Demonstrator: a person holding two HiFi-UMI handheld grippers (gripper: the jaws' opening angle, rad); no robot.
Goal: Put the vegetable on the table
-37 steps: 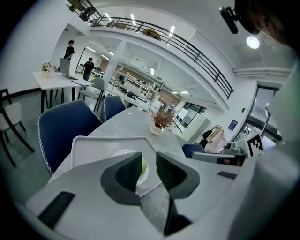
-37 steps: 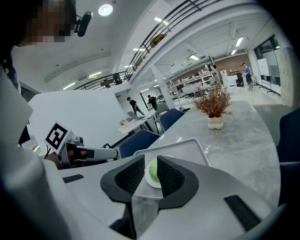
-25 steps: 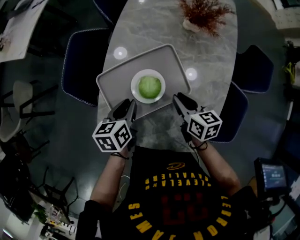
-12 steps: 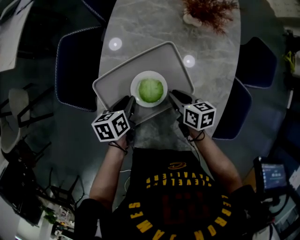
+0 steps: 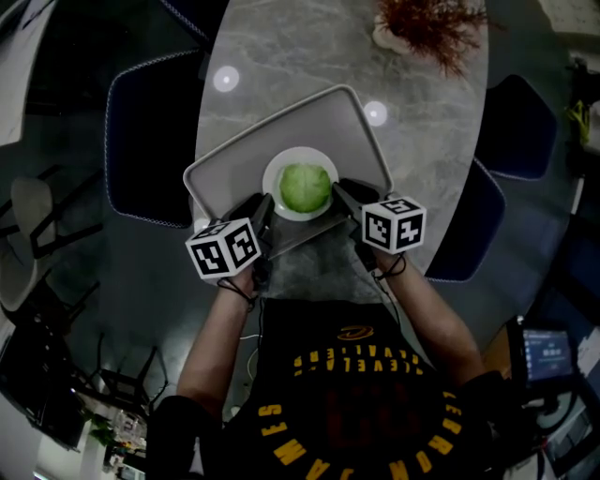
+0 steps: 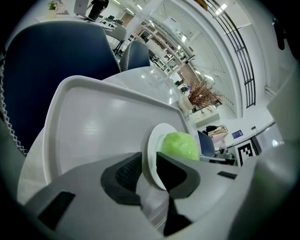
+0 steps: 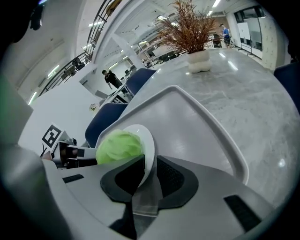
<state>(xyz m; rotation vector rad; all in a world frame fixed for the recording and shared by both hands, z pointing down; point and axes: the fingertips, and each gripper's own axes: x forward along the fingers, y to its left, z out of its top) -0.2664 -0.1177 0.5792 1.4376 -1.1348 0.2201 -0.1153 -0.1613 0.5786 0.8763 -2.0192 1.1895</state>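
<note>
A round green cabbage (image 5: 305, 187) lies on a small white plate (image 5: 273, 181) at the near side of a grey tray (image 5: 234, 155) on the marble table (image 5: 281, 47). My left gripper (image 5: 261, 211) grips the plate's near-left rim. My right gripper (image 5: 345, 194) grips its near-right rim. In the left gripper view the plate (image 6: 152, 154) rim runs between the two closed jaws of the left gripper (image 6: 149, 171), with the cabbage (image 6: 180, 146) just beyond. In the right gripper view the right gripper (image 7: 149, 176) likewise pinches the plate (image 7: 149, 143), the cabbage (image 7: 119, 146) to its left.
A dried red plant in a white pot (image 5: 427, 28) stands at the table's far right. Dark blue chairs flank the table on the left (image 5: 145, 141) and the right (image 5: 520, 127). The tray's raised rim (image 7: 225, 145) surrounds the plate.
Both grippers have moved forward over the tray's near edge to the plate, and their jaws now sit on its rim either side of the cabbage.
</note>
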